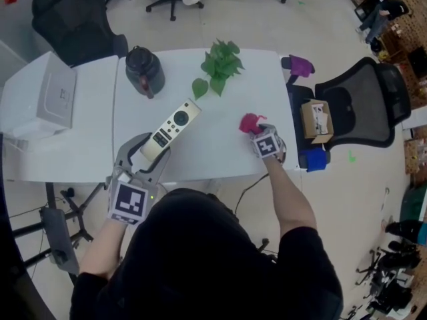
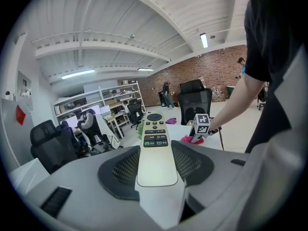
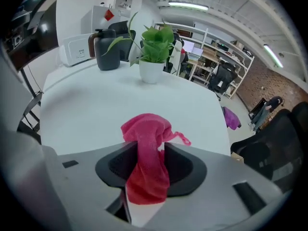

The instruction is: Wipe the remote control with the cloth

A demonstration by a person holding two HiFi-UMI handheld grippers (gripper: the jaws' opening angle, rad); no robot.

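Note:
A long cream remote control (image 1: 171,129) (image 2: 155,148) points away over the white table (image 1: 213,159), its near end clamped between the jaws of my left gripper (image 1: 144,153) (image 2: 155,154). A pink cloth (image 1: 250,122) (image 3: 144,129) lies bunched on the table near the right edge. My right gripper (image 1: 257,131) (image 3: 150,153) sits over it with the jaws apart; a strip of the cloth hangs loosely between them and is not pinched. In the left gripper view the right gripper's marker cube (image 2: 202,124) shows beyond the remote.
A potted green plant (image 1: 219,65) and a dark jug (image 1: 143,71) stand at the table's back. A white box-like device (image 1: 57,95) sits on the left. A purple cloth (image 1: 300,64) lies at the far right corner. A black office chair (image 1: 363,102) carrying a cardboard box (image 1: 317,119) stands right of the table.

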